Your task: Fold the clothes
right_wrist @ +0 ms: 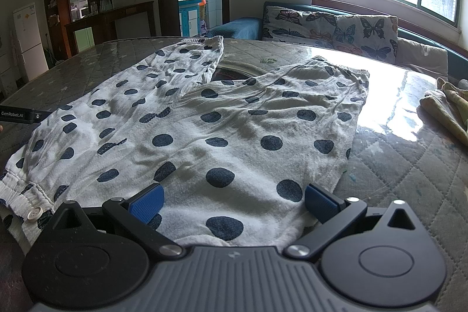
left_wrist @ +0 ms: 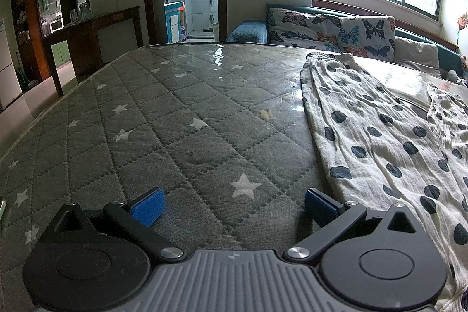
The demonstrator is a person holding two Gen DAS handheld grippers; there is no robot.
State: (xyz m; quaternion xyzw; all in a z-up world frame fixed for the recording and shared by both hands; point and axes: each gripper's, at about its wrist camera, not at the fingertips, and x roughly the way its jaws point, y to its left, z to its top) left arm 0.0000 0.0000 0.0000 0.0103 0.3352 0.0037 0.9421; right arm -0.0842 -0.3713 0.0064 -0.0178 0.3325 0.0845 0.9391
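Note:
White trousers with dark blue dots (right_wrist: 204, 122) lie spread flat on the grey quilted star-pattern mattress (left_wrist: 152, 119), legs pointing away, waistband with a white button (right_wrist: 33, 214) at the near left. My right gripper (right_wrist: 234, 205) is open and empty, low over the near edge of the trousers. My left gripper (left_wrist: 234, 205) is open and empty over bare mattress, left of the trousers (left_wrist: 380, 142). Part of the left gripper's body (right_wrist: 20, 114) shows at the left edge of the right wrist view.
A crumpled yellowish garment (right_wrist: 447, 110) lies on the mattress at the far right. A sofa with butterfly cushions (right_wrist: 330, 28) stands behind the mattress under the window. A dark wooden counter (left_wrist: 93, 31) and a fridge (right_wrist: 27, 37) stand at the far left.

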